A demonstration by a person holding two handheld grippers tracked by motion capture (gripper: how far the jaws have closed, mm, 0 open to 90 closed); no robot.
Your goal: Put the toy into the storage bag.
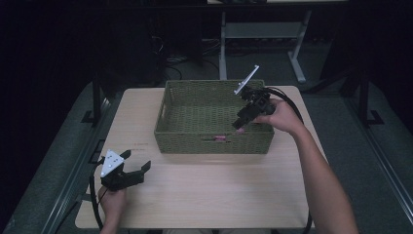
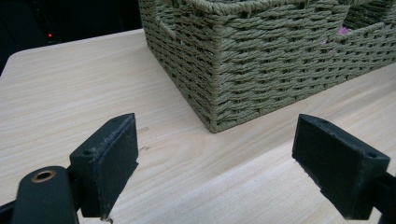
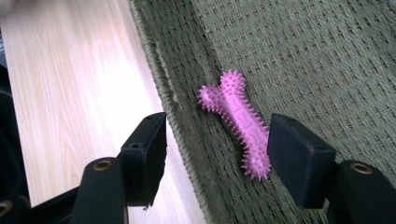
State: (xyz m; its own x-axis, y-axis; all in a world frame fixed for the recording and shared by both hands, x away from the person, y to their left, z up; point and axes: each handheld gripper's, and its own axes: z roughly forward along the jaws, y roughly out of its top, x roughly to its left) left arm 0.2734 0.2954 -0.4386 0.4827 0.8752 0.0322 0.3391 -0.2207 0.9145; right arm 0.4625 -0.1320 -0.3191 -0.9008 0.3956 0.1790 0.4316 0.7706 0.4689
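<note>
A green woven basket (image 1: 214, 144) stands on the far half of the light wooden table (image 1: 209, 195). A pink spiky bone-shaped toy (image 3: 238, 119) lies on the basket floor close to the front wall, and it shows pink through the wall's handle slot (image 1: 220, 139). My right gripper (image 1: 240, 123) hangs open just above the toy, over the basket's front right part, with nothing pressed between its pads (image 3: 299, 158). My left gripper (image 1: 137, 161) rests open near the table's front left, pointing at the basket's near corner (image 2: 261, 60), and it holds nothing.
Bare tabletop stretches between the basket's front wall and the near edge. Beyond the table stand the grey legs of a desk (image 1: 297, 63) on a dark floor. Black cables trail from both grippers.
</note>
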